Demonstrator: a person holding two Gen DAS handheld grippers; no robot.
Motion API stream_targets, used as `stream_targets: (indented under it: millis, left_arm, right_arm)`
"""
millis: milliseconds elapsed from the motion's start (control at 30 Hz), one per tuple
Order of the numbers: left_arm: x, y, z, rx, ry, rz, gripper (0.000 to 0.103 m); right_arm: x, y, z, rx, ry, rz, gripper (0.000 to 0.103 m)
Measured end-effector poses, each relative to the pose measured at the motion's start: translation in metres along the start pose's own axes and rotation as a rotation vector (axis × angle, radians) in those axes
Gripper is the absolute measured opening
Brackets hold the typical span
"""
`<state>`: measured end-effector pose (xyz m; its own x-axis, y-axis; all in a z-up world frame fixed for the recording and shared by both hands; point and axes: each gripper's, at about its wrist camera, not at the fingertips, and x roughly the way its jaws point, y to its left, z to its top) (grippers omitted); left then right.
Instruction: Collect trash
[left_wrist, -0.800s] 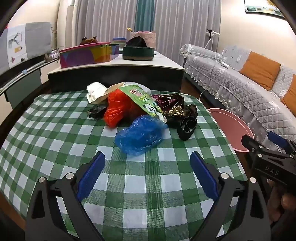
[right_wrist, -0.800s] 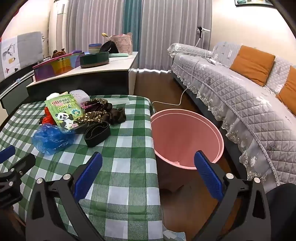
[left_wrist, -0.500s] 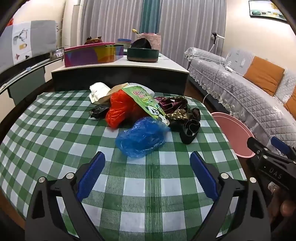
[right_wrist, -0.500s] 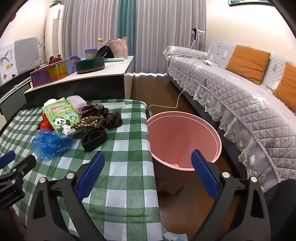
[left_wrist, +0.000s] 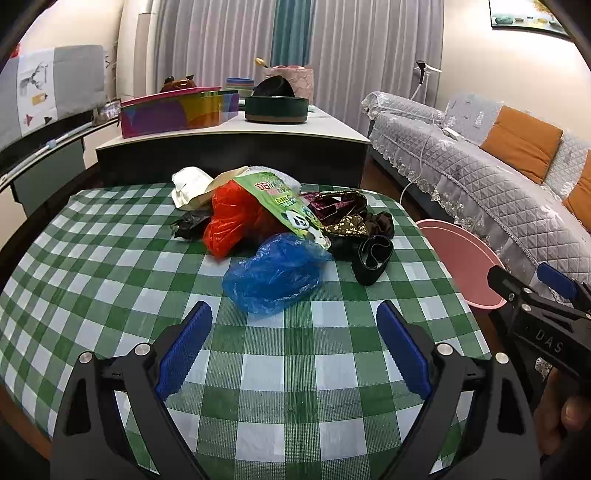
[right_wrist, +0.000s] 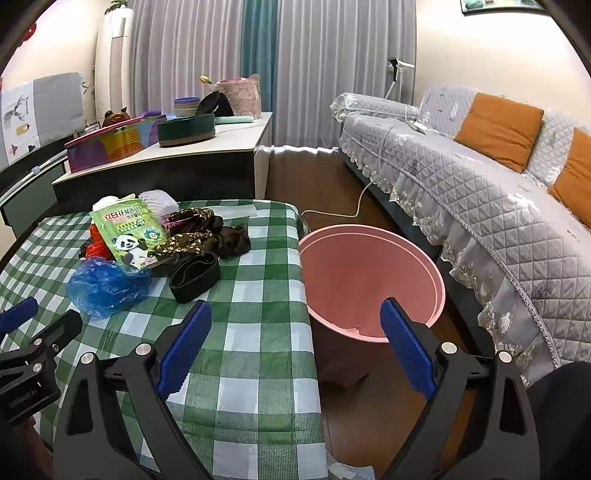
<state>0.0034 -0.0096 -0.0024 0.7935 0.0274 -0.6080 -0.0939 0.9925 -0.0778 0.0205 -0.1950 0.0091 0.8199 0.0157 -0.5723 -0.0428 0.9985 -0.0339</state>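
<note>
A pile of trash lies on the green checked table: a blue plastic bag, a red plastic bag, a green panda packet, a black band, dark patterned wrappers and white paper. My left gripper is open and empty, just short of the blue bag. My right gripper is open and empty over the table's right edge, by the pink bin. The pile also shows in the right wrist view: the blue bag, the panda packet, the black band.
The pink bin stands on the floor right of the table. A grey sofa with orange cushions runs along the right. A counter with boxes and bowls stands behind the table. A white cable lies on the floor.
Both grippers have shifted slightly, so the pile and bin sit a little differently in view. Both stay open and empty. Nothing on the table has moved.
</note>
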Motion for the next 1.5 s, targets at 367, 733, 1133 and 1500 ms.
stream_targets:
  millis: [367, 733, 1133, 1500]
  left_arm:
    - [0.001, -0.0012, 0.0013, 0.0, 0.004, -0.006, 0.087]
    - [0.0028, -0.0023, 0.0006, 0.0, 0.006, -0.014, 0.087]
    - [0.0027, -0.0028, 0.0001, 0.0, 0.008, -0.015, 0.087]
    - [0.0035, -0.0047, -0.0007, 0.001, 0.01, -0.016, 0.087]
  right_arm:
    - [-0.0006, 0.0026, -0.0004, -0.018, -0.003, 0.002, 0.091]
    - [0.0014, 0.0016, -0.0024, -0.02, -0.002, -0.006, 0.086]
    - [0.0026, 0.0016, -0.0024, -0.023, 0.001, -0.006, 0.086]
    - [0.0026, 0.0024, -0.0026, -0.024, 0.0, -0.007, 0.086]
